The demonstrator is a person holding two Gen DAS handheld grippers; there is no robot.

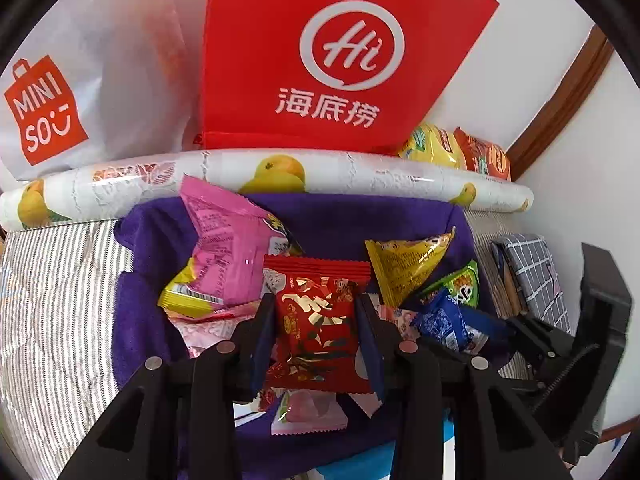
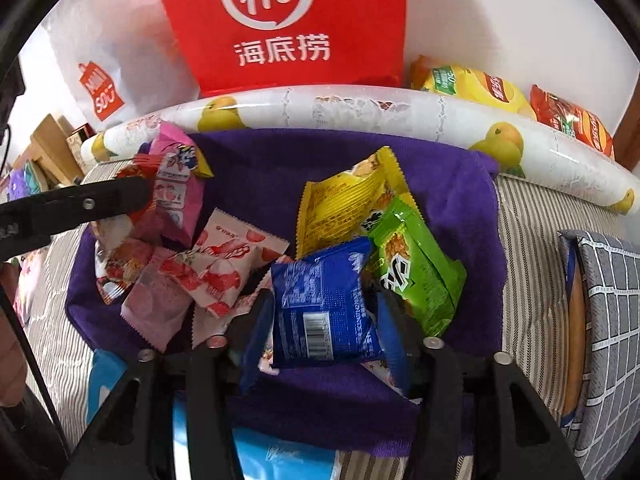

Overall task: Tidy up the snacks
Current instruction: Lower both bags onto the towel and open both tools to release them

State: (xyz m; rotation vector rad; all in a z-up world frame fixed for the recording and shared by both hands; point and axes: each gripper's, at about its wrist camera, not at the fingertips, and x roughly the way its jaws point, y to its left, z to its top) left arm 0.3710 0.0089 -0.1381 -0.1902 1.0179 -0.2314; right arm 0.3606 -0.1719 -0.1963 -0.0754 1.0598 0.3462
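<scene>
Snack packets lie on a purple cloth (image 1: 140,320) (image 2: 248,172). My left gripper (image 1: 316,320) is shut on a red packet (image 1: 320,320) and holds it above the pile. My right gripper (image 2: 324,312) is shut on a blue packet (image 2: 324,304); that packet also shows at the right of the left wrist view (image 1: 448,320). Behind lie a pink packet (image 1: 228,236), a yellow packet (image 2: 344,204) (image 1: 404,268), a green packet (image 2: 416,264) and several pink and white packets (image 2: 216,264). The left gripper's arm (image 2: 80,204) crosses the left of the right wrist view.
A rolled fruit-print sheet (image 1: 340,172) (image 2: 360,108) borders the cloth at the back. Behind it stand a red Hi bag (image 1: 332,52) (image 2: 280,20), a white Miniso bag (image 1: 48,112) and chip bags (image 2: 480,88). A grey checked item (image 2: 608,320) lies on the striped bedding at right.
</scene>
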